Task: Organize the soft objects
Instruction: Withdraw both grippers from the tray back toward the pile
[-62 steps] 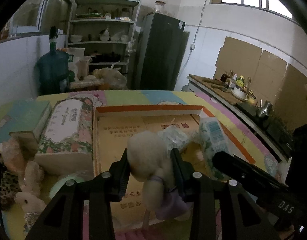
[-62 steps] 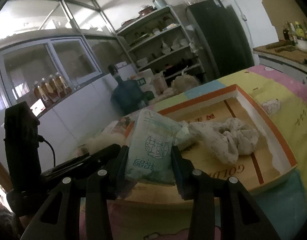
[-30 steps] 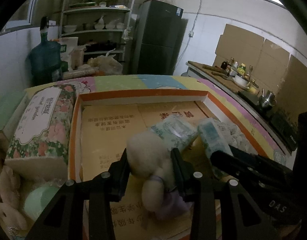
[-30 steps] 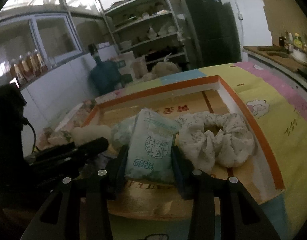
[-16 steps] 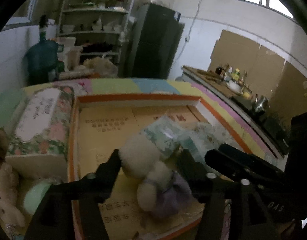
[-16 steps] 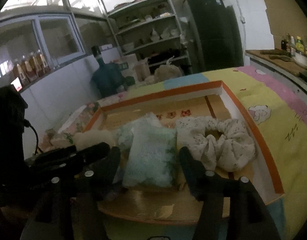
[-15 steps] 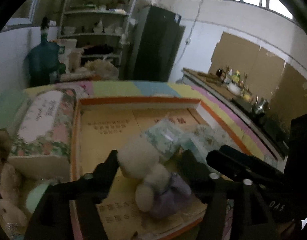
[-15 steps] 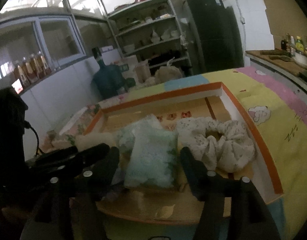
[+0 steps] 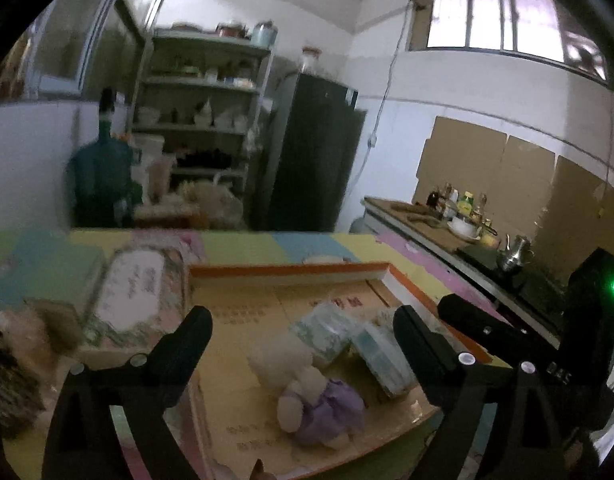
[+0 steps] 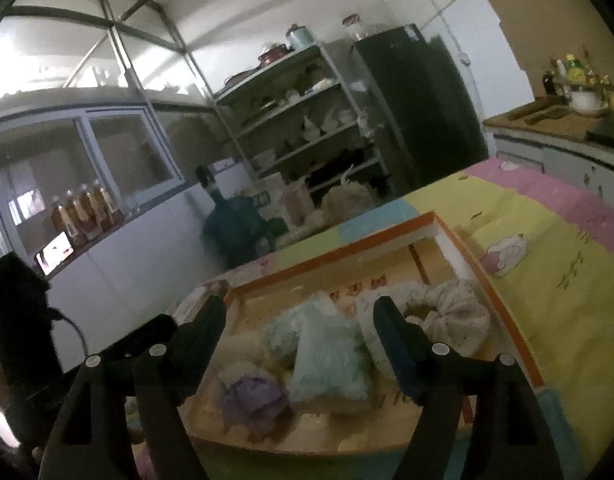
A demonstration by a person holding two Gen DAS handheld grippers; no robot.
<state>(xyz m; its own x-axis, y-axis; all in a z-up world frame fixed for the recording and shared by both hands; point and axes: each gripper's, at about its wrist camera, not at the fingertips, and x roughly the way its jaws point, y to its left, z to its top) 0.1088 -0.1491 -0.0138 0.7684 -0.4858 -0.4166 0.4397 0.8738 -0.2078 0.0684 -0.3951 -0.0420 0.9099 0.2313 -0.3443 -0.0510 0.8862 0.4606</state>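
Bench (image 9: 243, 242) covered by a pastel patchwork cloth in yellow, blue, pink and green, with a cartoon sheep print (image 10: 505, 254) on the right side. Room behind: open metal shelving (image 9: 199, 120) stocked with crockery and pots, a dark refrigerator (image 9: 311, 160) beside it, a large blue water bottle (image 9: 101, 184) at the left wall, a side counter (image 9: 435, 220) with bottles, a bowl and a kettle, and cardboard sheets (image 9: 507, 176) fixed to the wall above it.

Container: shallow cardboard tray (image 9: 287, 270) with an orange rim and white inner wall, resting on the cloth. Contents: plush toy (image 9: 307, 388), cream body with a purple part, lying near the tray's front edge; two pale green tissue packs (image 10: 327, 364) just beyond it, touching each other; a white speckled scrunchie (image 10: 447, 312) against the right wall.

Outside the tray, to its left: floral tissue box (image 9: 135, 300) standing against the rim, with a green box (image 9: 55, 268) further left and blurred soft items at the picture's edge.

Left gripper (image 9: 303, 334): fingers wide apart and opening, raised above the plush toy, nothing touching them. Right gripper (image 10: 301, 320): fingers apart and opening, above the nearer tissue pack, which lies free on the tray floor.
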